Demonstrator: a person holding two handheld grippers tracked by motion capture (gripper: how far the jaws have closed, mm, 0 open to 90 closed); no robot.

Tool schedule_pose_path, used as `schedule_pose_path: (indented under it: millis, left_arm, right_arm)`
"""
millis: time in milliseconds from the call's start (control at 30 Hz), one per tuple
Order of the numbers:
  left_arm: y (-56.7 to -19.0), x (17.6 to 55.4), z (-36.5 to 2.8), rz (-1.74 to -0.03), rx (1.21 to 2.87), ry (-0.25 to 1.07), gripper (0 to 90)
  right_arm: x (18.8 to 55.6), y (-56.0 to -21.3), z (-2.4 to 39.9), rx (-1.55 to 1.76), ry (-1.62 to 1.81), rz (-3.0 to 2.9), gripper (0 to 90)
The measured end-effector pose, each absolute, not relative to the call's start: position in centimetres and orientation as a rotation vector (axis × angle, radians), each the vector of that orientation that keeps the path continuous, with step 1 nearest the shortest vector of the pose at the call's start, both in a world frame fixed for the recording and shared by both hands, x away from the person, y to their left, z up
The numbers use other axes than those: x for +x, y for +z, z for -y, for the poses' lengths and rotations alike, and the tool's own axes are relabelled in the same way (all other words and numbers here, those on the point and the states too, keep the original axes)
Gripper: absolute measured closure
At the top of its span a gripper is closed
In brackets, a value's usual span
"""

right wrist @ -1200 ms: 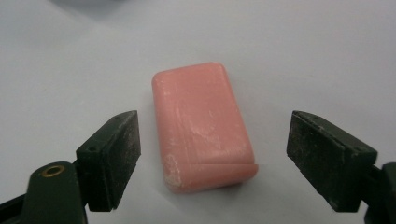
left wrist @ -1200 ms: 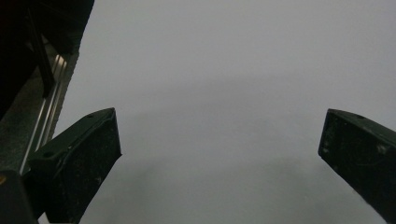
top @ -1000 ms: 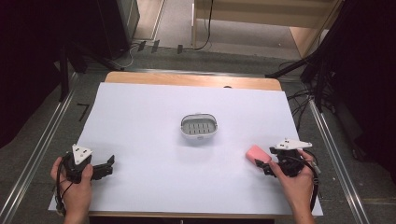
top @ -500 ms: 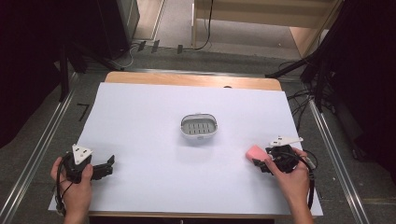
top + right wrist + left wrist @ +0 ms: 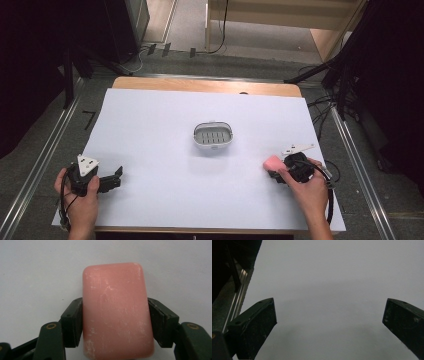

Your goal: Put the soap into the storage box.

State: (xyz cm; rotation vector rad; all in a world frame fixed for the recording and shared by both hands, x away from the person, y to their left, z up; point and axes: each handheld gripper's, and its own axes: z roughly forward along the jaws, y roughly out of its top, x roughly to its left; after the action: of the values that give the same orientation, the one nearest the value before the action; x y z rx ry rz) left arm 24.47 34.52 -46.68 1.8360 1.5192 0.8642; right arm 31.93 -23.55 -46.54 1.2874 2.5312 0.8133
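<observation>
The right gripper (image 5: 115, 322) clamps an unmarked pink soap bar (image 5: 116, 307) (scuffed white); the left gripper (image 5: 329, 320) gapes wide.

What you cannot see clearly

In your right gripper view the pink bar (image 5: 117, 311) is cut by the bottom edge, and both jaws cover its sides. In your left gripper view the right jaw leaves the frame.

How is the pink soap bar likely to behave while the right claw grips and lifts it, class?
The pink soap bar looks like a solid block, so it probably stays stiff. Its smooth, rounded sides meet the right claw at two narrow pads, so it may slip or twist. Its flat faces suggest it would slide rather than roll on the white table.
</observation>
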Motion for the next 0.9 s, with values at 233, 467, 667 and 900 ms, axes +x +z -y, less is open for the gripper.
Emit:
schedule_pose_path:
  millis: [233, 467, 667, 900]
  left_arm:
    - [-46.7, 24.5, -34.5, -1.519, 1.836, 0.865, 0.0]
    - [-46.7, 24.5, -34.5, -1.52, 1.837, 0.863, 0.0]
    - [-46.7, 24.5, -34.5, -1.52, 1.837, 0.863, 0.0]
    - [-46.7, 24.5, -34.5, -1.52, 1.837, 0.863, 0.0]
  right_arm:
    - [31.9, -46.3, 23.0, 1.232, 0.8, -2.54, 38.4]
    - [32.0, -45.6, 22.7, 1.183, 0.833, -2.548, 38.5]
    - [32.3, -44.9, 22.3, 1.148, 0.837, -2.554, 38.5]
    - [32.6, -44.4, 21.6, 1.09, 0.84, -2.578, 38.6]
